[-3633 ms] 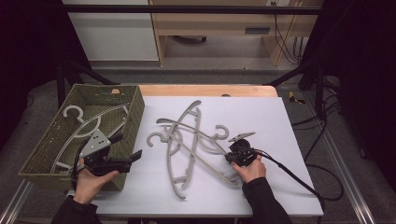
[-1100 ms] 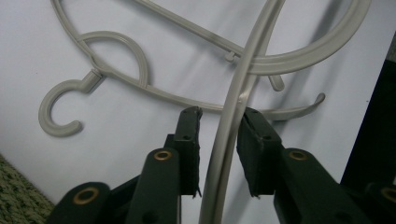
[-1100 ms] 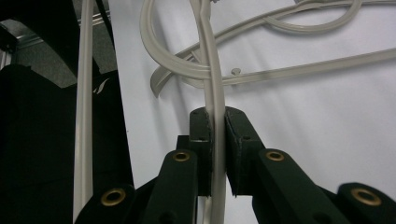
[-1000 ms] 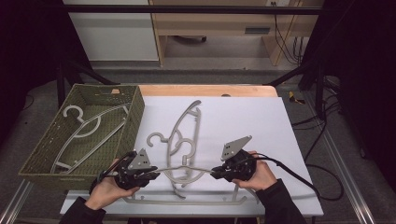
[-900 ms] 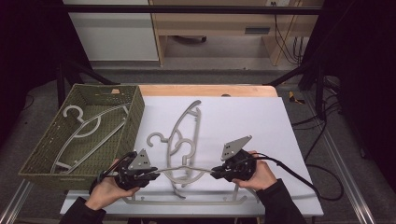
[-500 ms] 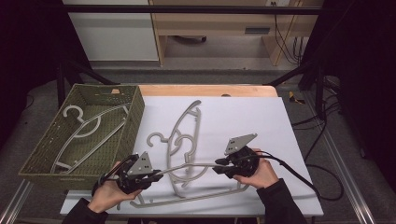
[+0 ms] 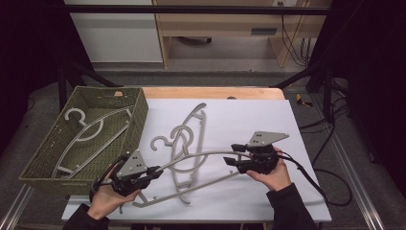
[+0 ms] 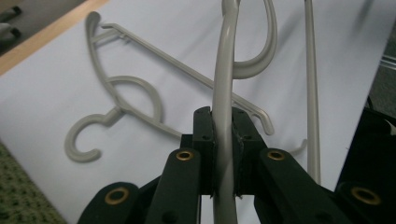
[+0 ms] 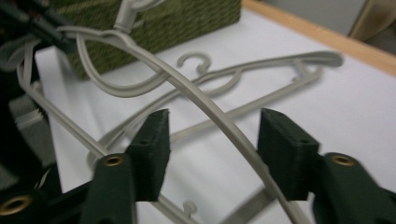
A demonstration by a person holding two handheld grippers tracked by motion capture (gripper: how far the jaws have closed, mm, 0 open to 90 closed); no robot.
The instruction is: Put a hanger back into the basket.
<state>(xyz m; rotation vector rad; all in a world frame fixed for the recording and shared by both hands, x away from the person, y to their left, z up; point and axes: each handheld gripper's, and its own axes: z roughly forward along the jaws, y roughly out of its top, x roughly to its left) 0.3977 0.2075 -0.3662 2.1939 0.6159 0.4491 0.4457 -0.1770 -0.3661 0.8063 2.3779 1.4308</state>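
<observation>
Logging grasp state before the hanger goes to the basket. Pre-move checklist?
1. Left tool shut on held hanger: ok.
2. Right tool gripping: not ok, jaws open, the bar passes between them.
3. Held hanger free of the other hangers on the table: cannot tell, they overlap.
4. Basket has room: ok, one hanger inside.
5. Cable clear of hangers: ok.

Left gripper [image 7: 154, 171] jaws clamped together; right gripper [image 7: 229, 162] jaws spread apart, both low.
</observation>
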